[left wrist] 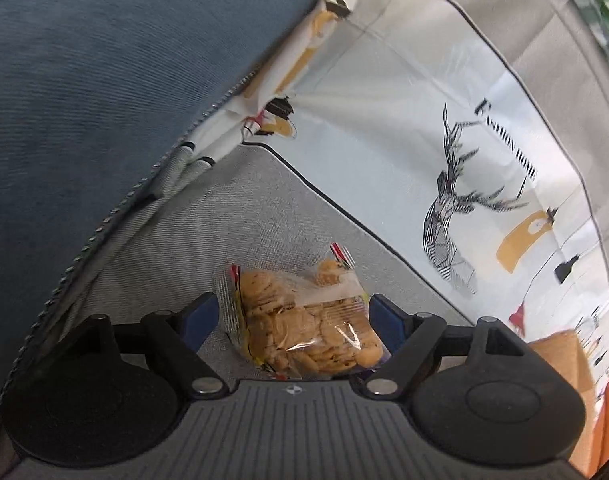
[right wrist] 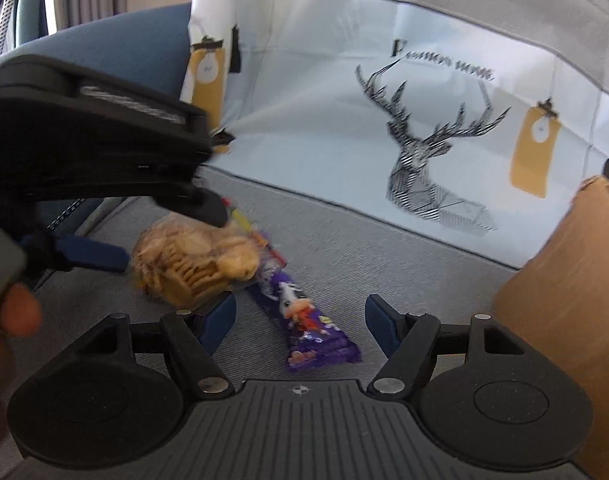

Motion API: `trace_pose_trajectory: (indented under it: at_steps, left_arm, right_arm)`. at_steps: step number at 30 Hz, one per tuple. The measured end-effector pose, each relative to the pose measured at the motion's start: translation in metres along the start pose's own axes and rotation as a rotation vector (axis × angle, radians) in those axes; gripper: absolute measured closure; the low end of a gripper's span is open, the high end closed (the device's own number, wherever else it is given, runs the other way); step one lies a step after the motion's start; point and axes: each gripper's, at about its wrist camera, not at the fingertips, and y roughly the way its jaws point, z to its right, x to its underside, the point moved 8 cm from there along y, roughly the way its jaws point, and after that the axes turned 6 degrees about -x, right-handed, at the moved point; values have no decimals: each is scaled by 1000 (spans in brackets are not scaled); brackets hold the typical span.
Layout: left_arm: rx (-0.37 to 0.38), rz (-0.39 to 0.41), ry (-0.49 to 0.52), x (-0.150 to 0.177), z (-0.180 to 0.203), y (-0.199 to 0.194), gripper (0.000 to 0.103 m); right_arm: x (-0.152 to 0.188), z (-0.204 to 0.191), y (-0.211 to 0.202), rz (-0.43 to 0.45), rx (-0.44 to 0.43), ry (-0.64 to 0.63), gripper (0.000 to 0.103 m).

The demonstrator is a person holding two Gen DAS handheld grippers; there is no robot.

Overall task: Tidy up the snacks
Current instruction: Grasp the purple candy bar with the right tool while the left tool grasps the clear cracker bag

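Deer-print cloth (right wrist: 384, 128), prob. cardboard box (right wrist: 564, 280).

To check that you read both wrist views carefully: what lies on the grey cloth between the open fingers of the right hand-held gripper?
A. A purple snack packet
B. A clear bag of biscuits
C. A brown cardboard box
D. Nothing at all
A: the purple snack packet lies flat between the open fingers of the right hand-held gripper; the left hand-held gripper holds the biscuit bag.

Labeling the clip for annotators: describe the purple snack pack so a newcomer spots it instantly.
Start at the deer-print cushion against the sofa back; the grey seat lies below it. The purple snack pack lies flat there, ahead of the open right gripper. Unlike the clear cookie bag in the left gripper, it is opaque, with cartoon print.
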Motion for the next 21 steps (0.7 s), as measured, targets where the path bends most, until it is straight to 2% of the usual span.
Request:
trace_pose_trajectory:
  at_steps: [2,4,6,7,8,9,10,13,14,21]
  left_arm:
    - [4,2,28,1,5,3,18]
    - [6,4,55,1,9,4,18]
    - [-4,8,81,2,13,3,22]
    - [-11,14,92,3,14,2,23]
    - [-15,24,101,2,15,-1,31]
    - [-4,39,106,1,17,-6,46]
    - [9,44,109,-1,19,-11,51]
    - [31,56,99,1,15,-26,84]
    - [34,57,94,2,12,-31,98]
    - [39,49,72,23,-11,-63,100]
  right_arm:
    - [3,-5,4,-19,-19,-15,47]
    - [5,-9,5,-33,-38,-31,70]
    - [6,-13,5,-40,-55,-43,81]
    - [7,-15,3,-38,-59,-49,82]
    - [7,-15,1,-35,-57,-50,84]
    - [7,-15,-1,-34,-59,-51,86]
    - [8,-15,-3,-32,-60,-52,86]
    - [11,-12,-14,-25,-59,-43,87]
    - [12,-10,-19,-27,-62,-34,87]
    - [30,-8,-61,-43,-84,33,88]
